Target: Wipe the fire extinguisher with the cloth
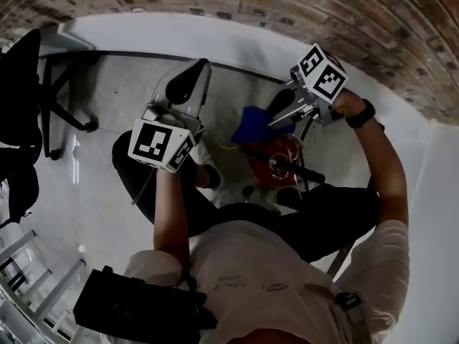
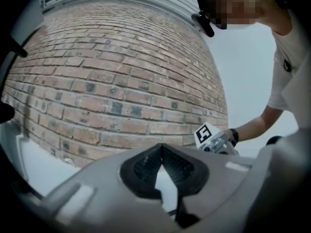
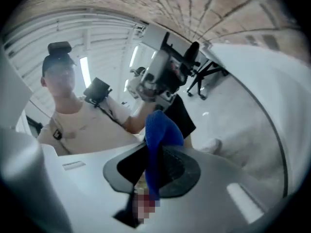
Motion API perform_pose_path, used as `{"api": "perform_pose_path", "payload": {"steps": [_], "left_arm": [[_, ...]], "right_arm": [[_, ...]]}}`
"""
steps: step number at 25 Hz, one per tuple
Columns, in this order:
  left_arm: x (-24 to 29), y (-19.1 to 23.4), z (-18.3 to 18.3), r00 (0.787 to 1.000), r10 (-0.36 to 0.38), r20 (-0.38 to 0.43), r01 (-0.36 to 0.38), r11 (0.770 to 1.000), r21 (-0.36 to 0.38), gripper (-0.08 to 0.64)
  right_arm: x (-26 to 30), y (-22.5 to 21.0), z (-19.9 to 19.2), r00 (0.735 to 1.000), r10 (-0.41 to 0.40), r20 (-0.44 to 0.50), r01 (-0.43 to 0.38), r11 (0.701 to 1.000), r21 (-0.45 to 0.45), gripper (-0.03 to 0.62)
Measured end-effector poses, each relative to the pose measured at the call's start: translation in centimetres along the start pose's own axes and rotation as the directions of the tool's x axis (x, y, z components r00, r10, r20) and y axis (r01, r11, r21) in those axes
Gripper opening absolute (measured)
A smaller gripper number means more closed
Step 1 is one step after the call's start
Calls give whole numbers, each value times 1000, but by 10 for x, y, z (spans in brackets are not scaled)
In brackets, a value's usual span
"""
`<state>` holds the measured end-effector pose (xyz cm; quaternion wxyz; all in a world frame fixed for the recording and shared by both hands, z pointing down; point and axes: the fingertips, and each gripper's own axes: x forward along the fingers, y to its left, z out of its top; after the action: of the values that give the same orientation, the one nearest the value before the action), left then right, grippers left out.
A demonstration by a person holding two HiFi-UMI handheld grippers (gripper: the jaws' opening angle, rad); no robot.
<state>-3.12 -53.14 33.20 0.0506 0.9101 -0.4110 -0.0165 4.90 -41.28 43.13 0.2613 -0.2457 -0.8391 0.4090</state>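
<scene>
The red fire extinguisher [image 1: 276, 165] stands on the floor between the person's legs, its black handle and hose on top. My right gripper [image 1: 276, 120] is just above it and up-left of its top, shut on a blue cloth [image 1: 252, 125]. In the right gripper view the blue cloth [image 3: 158, 135] sticks up from between the pads of my right gripper [image 3: 154, 166]. My left gripper [image 1: 201, 67] is held up at the left, away from the extinguisher. In its own view the left gripper [image 2: 162, 149] has its tips together with nothing between them, facing the brick wall.
A brick wall [image 2: 112, 81] with a white lower band [image 1: 237, 41] runs behind the extinguisher. A black office chair [image 1: 29, 84] stands at the left and a metal rack [image 1: 29, 271] at the bottom left. The person's white shoe [image 1: 203, 155] rests near the extinguisher.
</scene>
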Motion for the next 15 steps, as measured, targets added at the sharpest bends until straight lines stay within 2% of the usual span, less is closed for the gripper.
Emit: {"api": "perform_pose_path", "payload": {"steps": [3, 6, 8, 9, 12, 15], "left_arm": [[-7, 2, 1, 1000, 12, 3, -12, 1000, -3, 0], [-11, 4, -1, 1000, 18, -3, -19, 1000, -8, 0], [-12, 5, -5, 1000, 23, -7, -23, 1000, -12, 0], [-12, 6, -7, 1000, 23, -8, -23, 1000, -12, 0], [-12, 4, -18, 999, 20, -31, -20, 1000, -11, 0], [-9, 3, -30, 998, 16, -67, -17, 1000, -17, 0]], "right_arm": [[15, 38, 8, 994, 89, -67, -90, 996, -13, 61], [28, 33, -3, 977, 110, -184, -105, 994, 33, 61], [38, 18, -15, 957, 146, -249, -127, 988, 88, 61], [42, 9, -18, 952, 172, -254, -146, 982, 117, 61], [47, -32, -24, 957, 192, -216, -156, 973, 172, 61], [57, -84, -55, 957, 174, -230, -123, 967, 222, 61]]}}
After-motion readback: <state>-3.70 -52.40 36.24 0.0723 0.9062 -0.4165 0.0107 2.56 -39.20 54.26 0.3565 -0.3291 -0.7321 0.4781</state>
